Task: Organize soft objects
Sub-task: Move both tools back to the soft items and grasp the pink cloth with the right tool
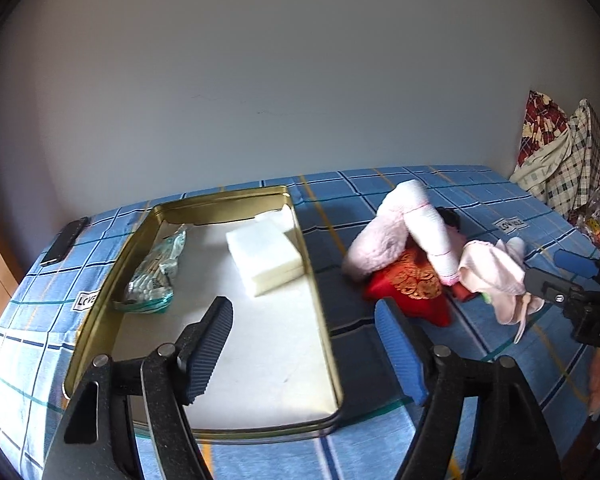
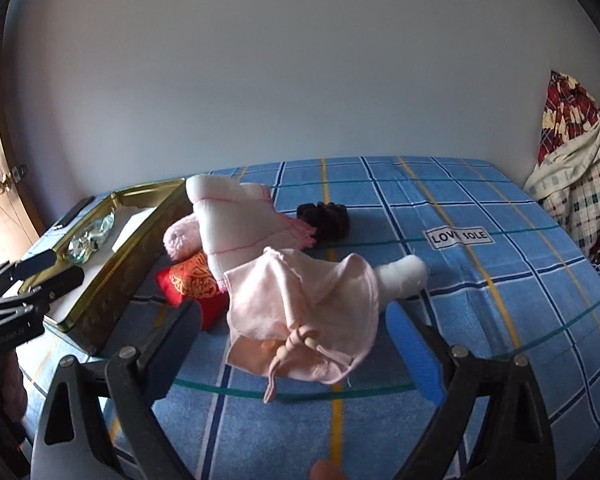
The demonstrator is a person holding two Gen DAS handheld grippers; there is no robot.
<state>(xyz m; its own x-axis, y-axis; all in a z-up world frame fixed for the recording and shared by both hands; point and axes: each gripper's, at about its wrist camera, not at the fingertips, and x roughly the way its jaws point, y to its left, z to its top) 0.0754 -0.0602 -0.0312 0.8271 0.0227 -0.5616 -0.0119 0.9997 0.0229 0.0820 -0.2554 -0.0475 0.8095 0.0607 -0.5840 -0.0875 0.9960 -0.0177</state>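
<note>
Right wrist view: the pink cloth pouch [image 2: 300, 312] lies on the glass worktop [image 2: 500, 280] beside the gold tin [image 2: 112, 280] — light, limp, best pinched at its bunched drawstring. Right tongs [image 2: 300, 344] gape around it; left tongs [image 1: 304, 344] gape, empty.

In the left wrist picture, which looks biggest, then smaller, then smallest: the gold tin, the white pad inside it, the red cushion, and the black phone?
1. Gold tin, by far the biggest.
2. White pad and red cushion: they look about alike, and the cushion is partly hidden under the pink clothes, so no ranking.
3. Black phone, smallest, though it lies farthest away.
</note>
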